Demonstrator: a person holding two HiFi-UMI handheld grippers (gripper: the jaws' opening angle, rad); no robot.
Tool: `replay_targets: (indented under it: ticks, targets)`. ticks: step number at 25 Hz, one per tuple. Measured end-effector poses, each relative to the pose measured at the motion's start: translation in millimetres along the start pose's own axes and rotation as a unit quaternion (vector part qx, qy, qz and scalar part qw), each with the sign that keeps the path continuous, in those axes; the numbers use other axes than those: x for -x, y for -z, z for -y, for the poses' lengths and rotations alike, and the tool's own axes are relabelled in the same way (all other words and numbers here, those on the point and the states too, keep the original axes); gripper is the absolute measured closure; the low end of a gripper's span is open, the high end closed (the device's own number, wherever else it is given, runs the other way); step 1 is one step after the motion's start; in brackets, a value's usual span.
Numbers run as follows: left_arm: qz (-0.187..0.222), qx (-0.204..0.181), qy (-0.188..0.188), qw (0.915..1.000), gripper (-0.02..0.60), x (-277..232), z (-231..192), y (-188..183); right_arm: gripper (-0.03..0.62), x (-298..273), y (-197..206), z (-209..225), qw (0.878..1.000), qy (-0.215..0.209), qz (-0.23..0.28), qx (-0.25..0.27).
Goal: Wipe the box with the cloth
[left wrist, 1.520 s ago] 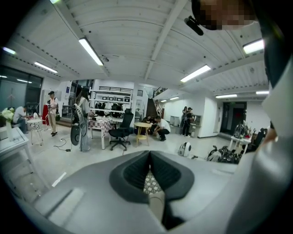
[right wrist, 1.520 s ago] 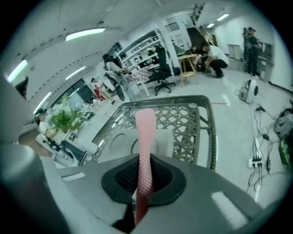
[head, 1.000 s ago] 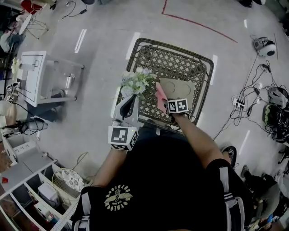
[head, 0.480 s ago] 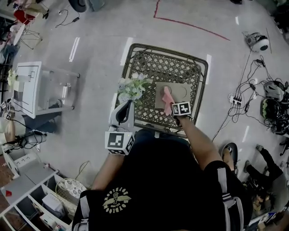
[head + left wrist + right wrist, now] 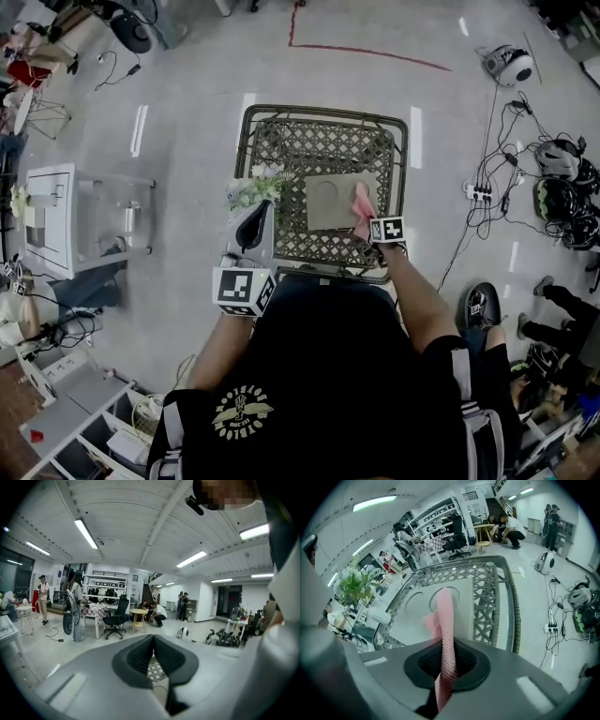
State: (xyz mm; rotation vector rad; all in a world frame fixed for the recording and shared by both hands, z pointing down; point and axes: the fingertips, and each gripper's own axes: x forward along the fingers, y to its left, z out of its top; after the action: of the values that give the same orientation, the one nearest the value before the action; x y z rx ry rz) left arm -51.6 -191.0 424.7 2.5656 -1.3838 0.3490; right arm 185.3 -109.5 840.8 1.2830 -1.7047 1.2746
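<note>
Floor (image 5: 187, 84), grey and marked with a red line, is seen across the head view. A dark basket (image 5: 323, 112) of open lattice is set at its centre, directly ahead of the person, and a white cabinet (image 5: 56, 216) is noted well apart at the left. A flat pale box (image 5: 328, 202) with circle outlines on its top is laid inside the basket, toward the right half; in the right gripper view the same box (image 5: 464, 606) is seen bounded by the lattice wall (image 5: 513, 602). A bunch of white flowers (image 5: 251, 190) with green leaves is placed at the basket's left edge, just beside the box. The left gripper (image 5: 258, 211) is held over the basket's near left corner, next to the flowers; in its own view the left gripper (image 5: 153, 641) is recorded with pads pressed together and nothing between them. The right gripper (image 5: 366, 221) is positioned at the box's right edge, its jaws clamped on a pink cloth (image 5: 361, 200). In the right gripper view the cloth (image 5: 446, 616) is seen pinched between the pads (image 5: 464, 660) and extended forward over the box top. Whether it presses on the surface cannot be told.
</note>
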Motion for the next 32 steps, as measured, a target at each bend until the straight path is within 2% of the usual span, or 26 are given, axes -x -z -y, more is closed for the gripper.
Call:
replay_targets:
  ticks: [4, 8, 12, 19, 24, 28, 32]
  targets:
    - [0.013, -0.009, 0.01, 0.9998, 0.581, -5, 8, -13, 0.579, 23, 8, 22, 1.0, 0.013, 0.025, 0.01]
    - [0.024, -0.012, 0.015, 0.9995, 0.581, -8, 13, -22, 0.579, 76, -11, 0, 0.992, -0.023, 0.114, 0.039]
    - [0.043, -0.009, 0.012, 0.999, 0.581, -10, 17, -34, 0.579, 153, -38, -37, 0.972, -0.064, 0.211, 0.074]
    - [0.06, 0.01, 0.006, 0.9981, 0.581, -6, 24, -46, 0.579, 253, -78, -70, 0.94, -0.12, 0.309, 0.084]
    - [0.064, 0.019, 0.005, 0.9978, 0.581, -2, 34, -52, 0.579, 319, -113, -75, 0.916, -0.136, 0.367, 0.083]
    - [0.079, -0.001, 0.003, 0.9969, 0.581, 0, 46, -70, 0.579, 376, -144, -77, 0.892, -0.127, 0.419, 0.115]
    - [0.103, -0.003, 0.001, 0.9947, 0.581, 6, 51, -91, 0.579, 427, -170, -85, 0.867, -0.119, 0.461, 0.145]
